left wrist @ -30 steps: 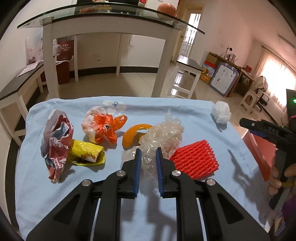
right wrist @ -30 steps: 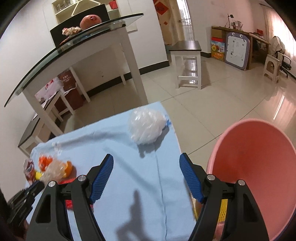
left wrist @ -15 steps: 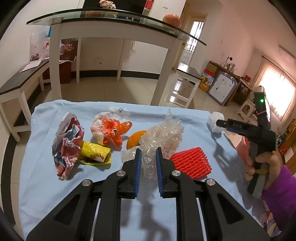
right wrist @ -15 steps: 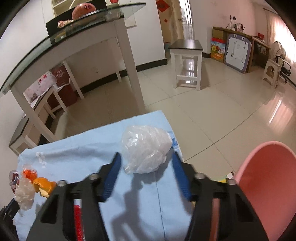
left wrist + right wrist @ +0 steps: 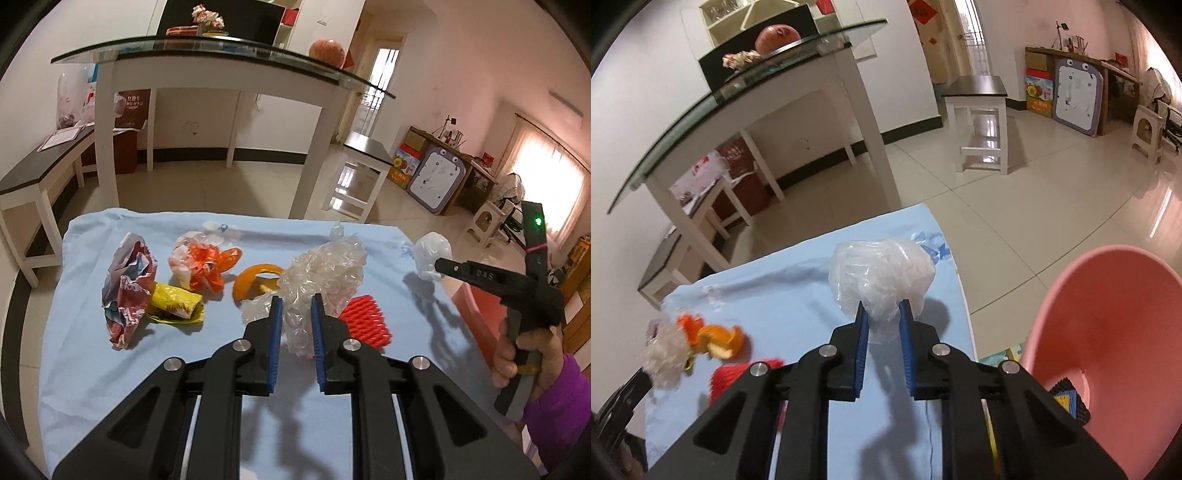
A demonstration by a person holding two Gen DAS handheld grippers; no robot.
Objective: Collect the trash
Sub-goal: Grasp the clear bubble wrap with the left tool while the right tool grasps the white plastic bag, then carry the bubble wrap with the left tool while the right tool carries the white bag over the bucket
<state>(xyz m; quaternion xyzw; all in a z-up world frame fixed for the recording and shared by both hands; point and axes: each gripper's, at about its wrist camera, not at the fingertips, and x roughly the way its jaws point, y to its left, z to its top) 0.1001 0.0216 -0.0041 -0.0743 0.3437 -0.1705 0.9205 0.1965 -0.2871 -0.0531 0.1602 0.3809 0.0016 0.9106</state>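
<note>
Pinching a white bag, the right gripper sits near the pink bin. The left gripper clamps bubble wrap on the tabletop.

On the cloth, the peel lies between wrapper and bubble wrap.

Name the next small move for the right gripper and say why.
Probably swing the right gripper rightward over the pink bin and release. Its pads are closed on the white plastic bag, which appears lifted off the blue cloth, and the bin sits just beside the table edge.
</note>
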